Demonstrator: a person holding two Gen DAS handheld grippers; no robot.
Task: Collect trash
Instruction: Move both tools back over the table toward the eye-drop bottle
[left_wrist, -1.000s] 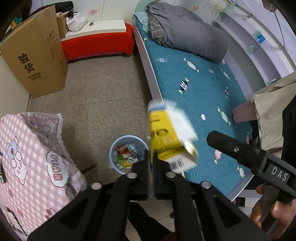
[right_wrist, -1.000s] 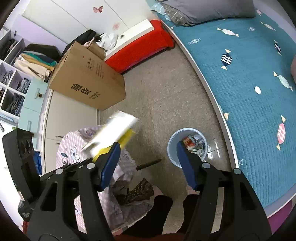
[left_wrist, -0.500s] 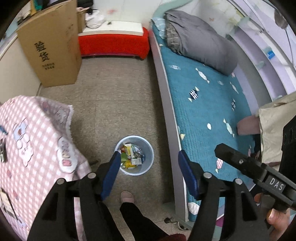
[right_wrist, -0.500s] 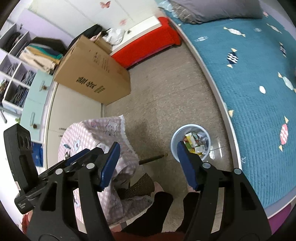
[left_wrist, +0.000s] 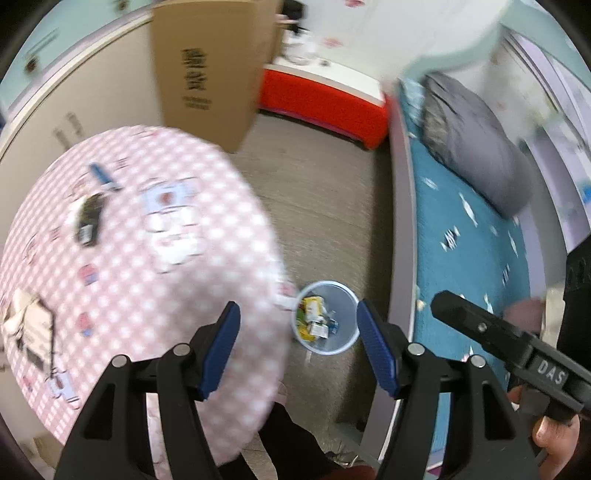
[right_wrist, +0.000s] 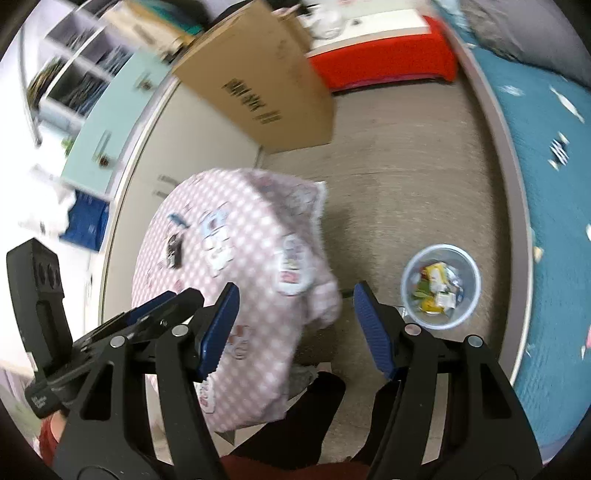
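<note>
The left gripper (left_wrist: 297, 349) has just been opening; its blue pads are spread with nothing between them. The right gripper (right_wrist: 294, 330) is likewise spread and empty. The wastebasket (left_wrist: 325, 315) (holding yellow cartons and wrappers) sits lower centre, beside the pink checked tablecloth (left_wrist: 140, 266).

Blurry room around me: grey-brown tiled floor (left_wrist: 325, 206), round table with pink checked cloth (left_wrist: 140, 280) on my left, big cardboard box (left_wrist: 207, 70) against cream cabinets (right_wrist: 207, 147), red bench (left_wrist: 325, 99) at far wall, bed with teal quilt (left_wrist: 476, 258) and grey duvet (left_wrist: 476, 140) right.
</note>
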